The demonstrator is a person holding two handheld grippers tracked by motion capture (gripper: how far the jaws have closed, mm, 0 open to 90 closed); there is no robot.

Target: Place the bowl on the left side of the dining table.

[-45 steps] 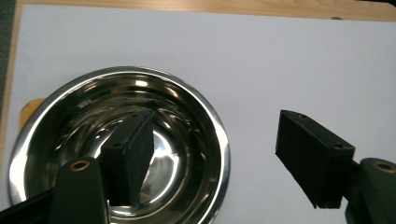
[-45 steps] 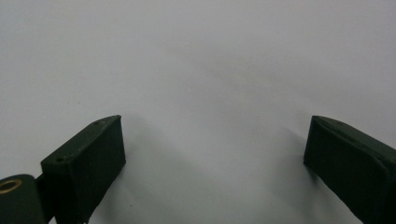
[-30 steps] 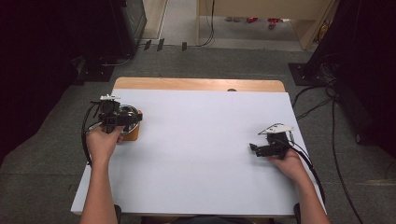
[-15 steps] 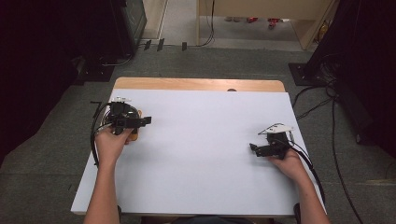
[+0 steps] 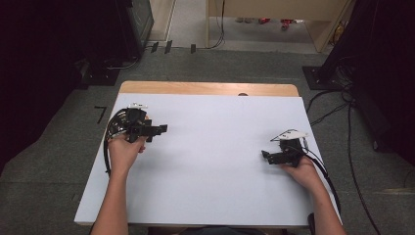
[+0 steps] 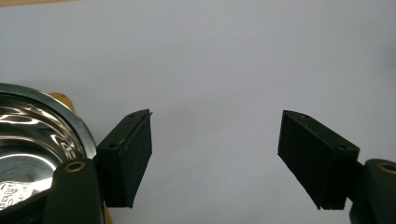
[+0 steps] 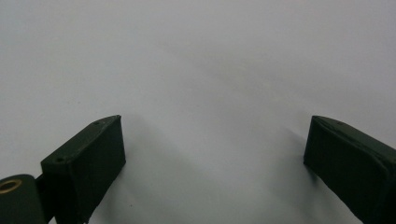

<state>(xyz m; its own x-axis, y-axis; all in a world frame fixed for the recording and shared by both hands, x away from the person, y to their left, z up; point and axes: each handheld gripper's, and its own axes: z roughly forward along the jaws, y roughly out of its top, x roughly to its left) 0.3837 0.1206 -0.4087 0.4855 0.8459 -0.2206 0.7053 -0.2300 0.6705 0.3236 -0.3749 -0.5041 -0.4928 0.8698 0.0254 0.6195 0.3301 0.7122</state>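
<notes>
My left gripper (image 5: 159, 129) hovers over the left side of the white table (image 5: 215, 147), held in a hand and pointing right. Its jaws stand open with nothing between them (image 6: 217, 158), only bare tabletop. A shiny metal bowl (image 6: 32, 135) sits just left of its left jaw, with a yellow-orange piece (image 6: 63, 99) showing under its rim. In the high view the gripper body and hand cover most of that bowl. My right gripper (image 5: 266, 155) rests low at the table's right side, pointing left, open and holding nothing (image 7: 212, 168).
A strip of wood (image 5: 205, 88) runs along the table's far edge. Black cables (image 5: 106, 147) trail from both grippers past the table sides. Dark equipment and floor cables surround the table. A wide stretch of bare white surface lies between the two grippers.
The left gripper has swung to point right and moved rightward off the bowl, which is now mostly hidden beneath it. The right gripper has stayed still.
</notes>
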